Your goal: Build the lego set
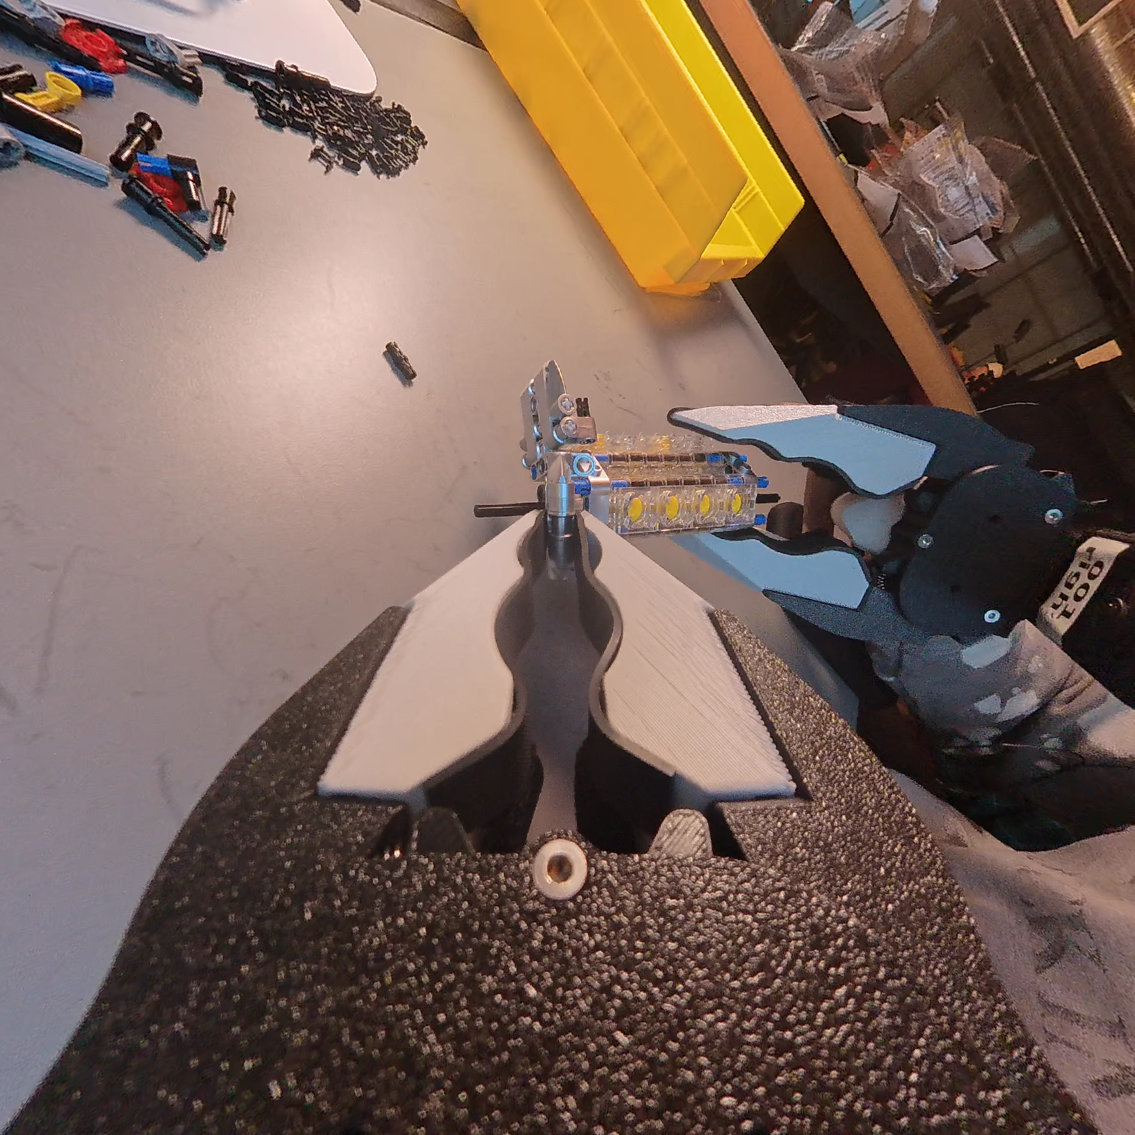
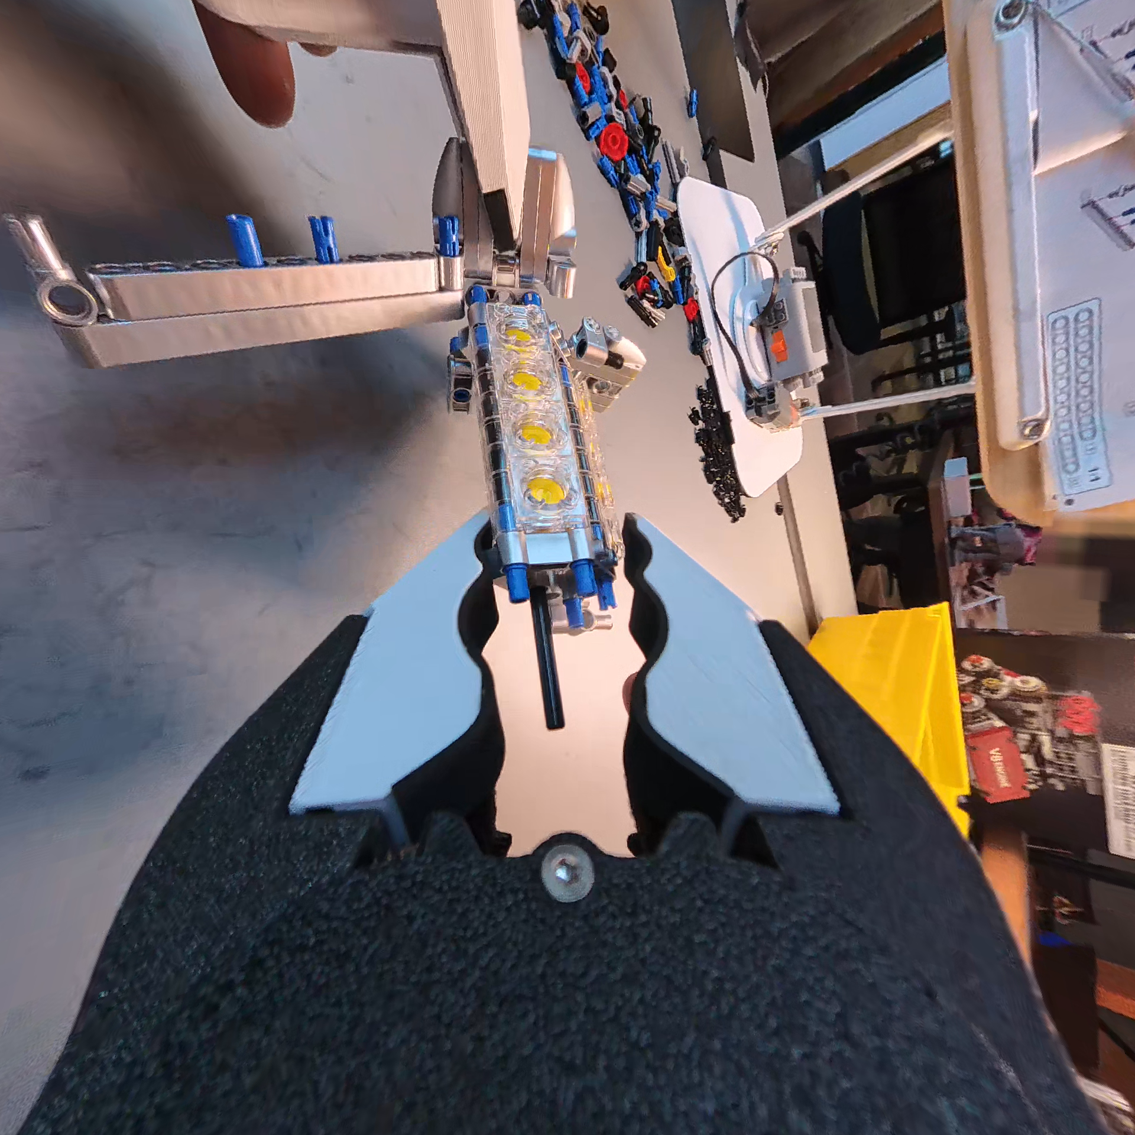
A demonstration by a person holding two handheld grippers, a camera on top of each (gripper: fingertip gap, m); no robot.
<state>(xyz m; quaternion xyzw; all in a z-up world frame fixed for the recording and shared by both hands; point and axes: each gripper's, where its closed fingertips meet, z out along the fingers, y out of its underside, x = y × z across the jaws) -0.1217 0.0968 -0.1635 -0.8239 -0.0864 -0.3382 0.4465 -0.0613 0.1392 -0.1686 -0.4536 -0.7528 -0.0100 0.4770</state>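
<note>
A brick-built engine block (image 1: pixel 672 500) of clear blocks with yellow pistons and blue pins hangs in the air above the grey table (image 1: pixel 245 430). My left gripper (image 1: pixel 560 522) is shut on a silver and black joint piece (image 1: pixel 562 497) at one end of it. My right gripper (image 2: pixel 556 528) is shut on the other end of the block (image 2: pixel 537 430), where a black axle (image 2: pixel 546 663) sticks out between its fingers. In the right wrist view a long silver beam frame (image 2: pixel 264 301) with blue pins joins the block, beside a finger (image 2: pixel 491 92) of the left gripper. The right gripper also shows in the left wrist view (image 1: pixel 688 476).
A yellow bin (image 1: pixel 645 141) lies at the table's far edge. Loose small parts (image 1: pixel 344 135) and a lone black pin (image 1: pixel 400 361) lie on the table. A white tray (image 2: pixel 780 467) holds a grey motor box (image 2: pixel 792 331). A printed box (image 2: pixel 1032 737) sits beyond the yellow bin (image 2: pixel 890 694). Across from one pair of fingers to the other is roughly 8 cm. The lone black pin (image 1: pixel 400 361) lies around 11 cm away from my left fingertips.
</note>
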